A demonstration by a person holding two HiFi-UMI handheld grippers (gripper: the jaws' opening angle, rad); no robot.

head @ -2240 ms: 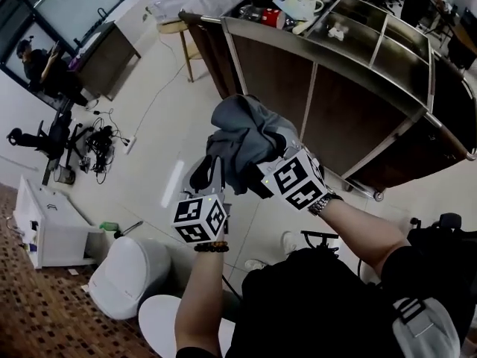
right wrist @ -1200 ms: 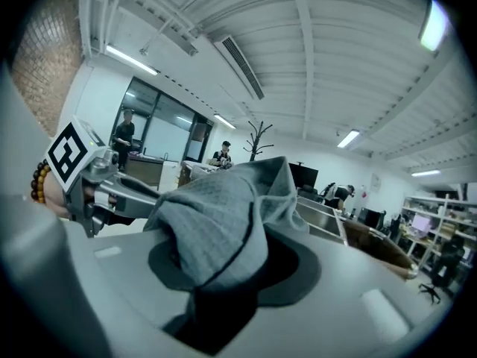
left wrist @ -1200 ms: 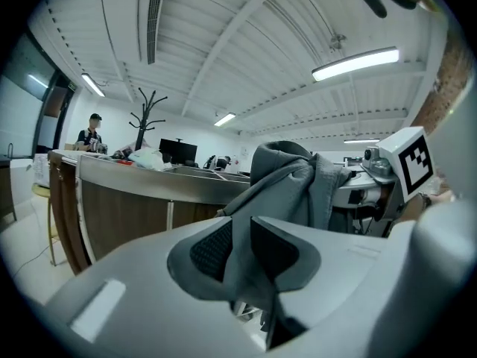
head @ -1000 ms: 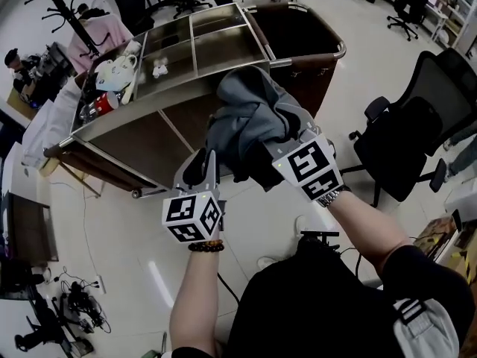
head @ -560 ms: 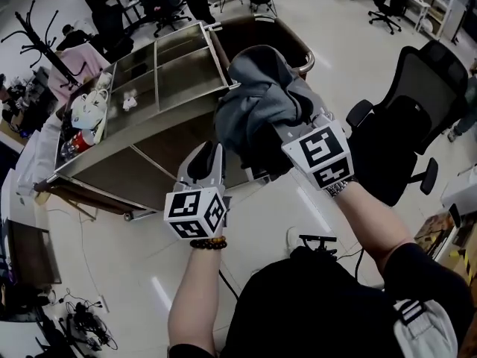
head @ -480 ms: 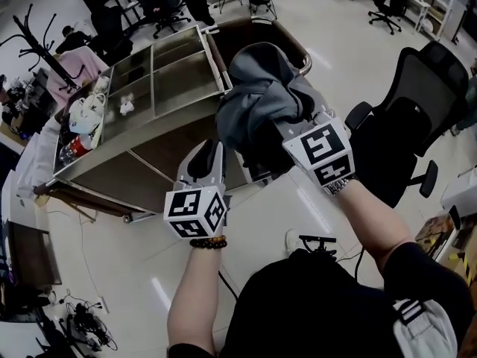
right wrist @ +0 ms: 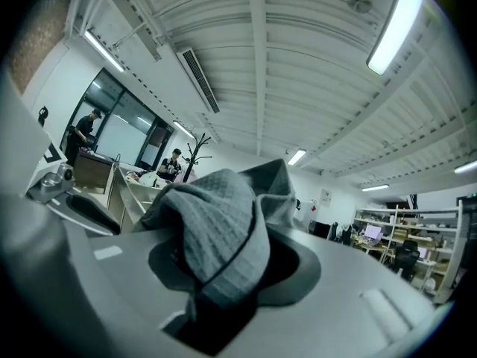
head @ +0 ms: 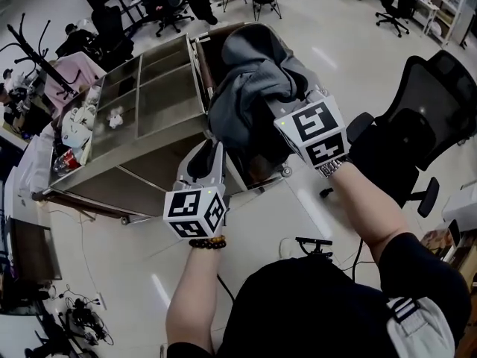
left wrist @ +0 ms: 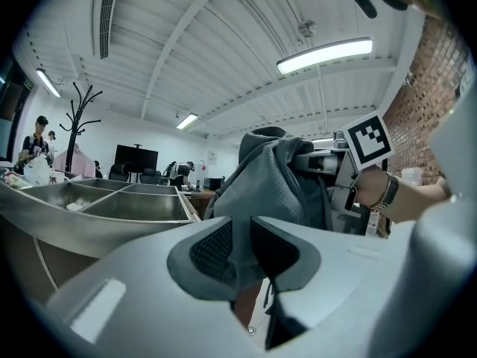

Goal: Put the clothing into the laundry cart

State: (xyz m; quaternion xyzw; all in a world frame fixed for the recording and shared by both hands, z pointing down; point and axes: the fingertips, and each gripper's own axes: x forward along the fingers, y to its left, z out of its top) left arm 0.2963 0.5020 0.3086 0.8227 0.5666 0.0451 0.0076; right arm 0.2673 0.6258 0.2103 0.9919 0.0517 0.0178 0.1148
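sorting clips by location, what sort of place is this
Probably an open-plan office or lab workspace: black office chairs on a shiny pale floor, a coat stand, and long strip lights under an open ceiling.

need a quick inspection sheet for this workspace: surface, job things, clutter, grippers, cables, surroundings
surface: pale glossy floor; no table in use
job's things: grey garment bunched up, held over the dark bin end of the laundry cart, not yet inside
clutter: white items and a red can in the cart's end tray; small white thing in the next tray
grippers: left gripper shut on the garment's hanging edge; right gripper shut on a fold of it
cables: tangle of cables on the floor, lower left of the head view
surroundings: black office chair right of the cart; coat rack with a pink garment beyond it
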